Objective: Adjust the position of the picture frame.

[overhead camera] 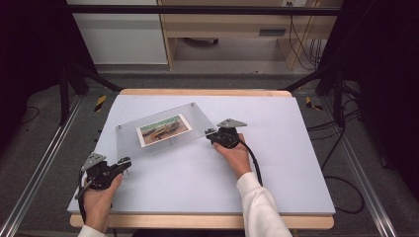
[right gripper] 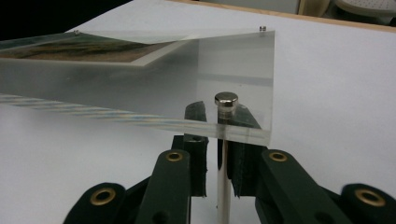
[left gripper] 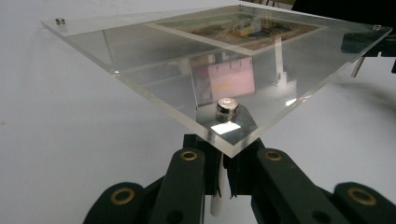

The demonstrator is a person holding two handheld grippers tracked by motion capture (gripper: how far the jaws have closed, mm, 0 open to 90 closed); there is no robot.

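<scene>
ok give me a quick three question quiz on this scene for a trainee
1. True or false: the clear panel lies flat on the table.
2. What is the left gripper shut on? A the photo's edge; B a corner post; C a cable.
3. What sits in the middle of the panel?

Key: 1 false, it stands raised on posts. 2 B. 3 a photo.
</scene>
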